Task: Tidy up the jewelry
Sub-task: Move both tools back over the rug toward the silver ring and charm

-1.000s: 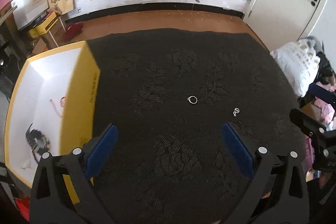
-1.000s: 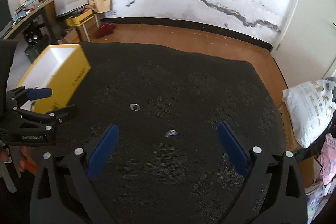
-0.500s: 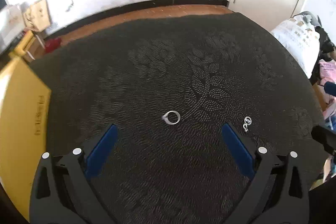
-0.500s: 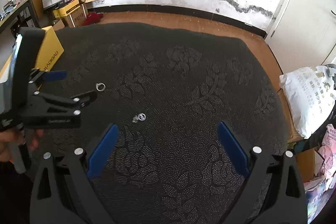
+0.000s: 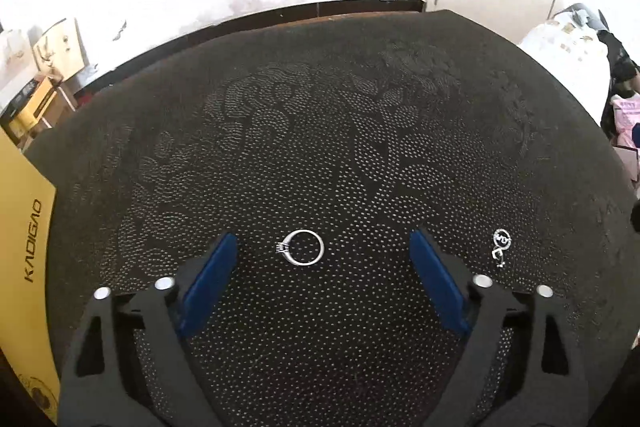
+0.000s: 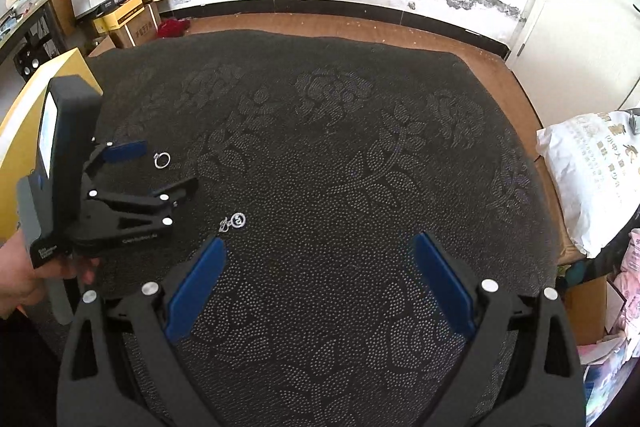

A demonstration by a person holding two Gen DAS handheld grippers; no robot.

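The left gripper (image 5: 323, 247) is held low over the dark patterned cloth (image 5: 360, 147), tilted forward, its blue-padded fingers (image 5: 208, 279) spread wide either side of the thin silver ring with a small stone (image 5: 304, 247) (not touching it). The right gripper (image 6: 316, 269) hovers higher, jaws equally wide apart, gripping nothing; the small silver charm earring (image 6: 235, 221) lies just beyond its left finger. The yellow cardboard box (image 5: 24, 247) stands at the cloth's left edge.

dark patterned cloth (image 6: 340, 155), white sack (image 6: 592, 179), cardboard boxes (image 6: 128, 19)

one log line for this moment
left gripper: open, framing ring | right gripper: open, empty | charm: on cloth
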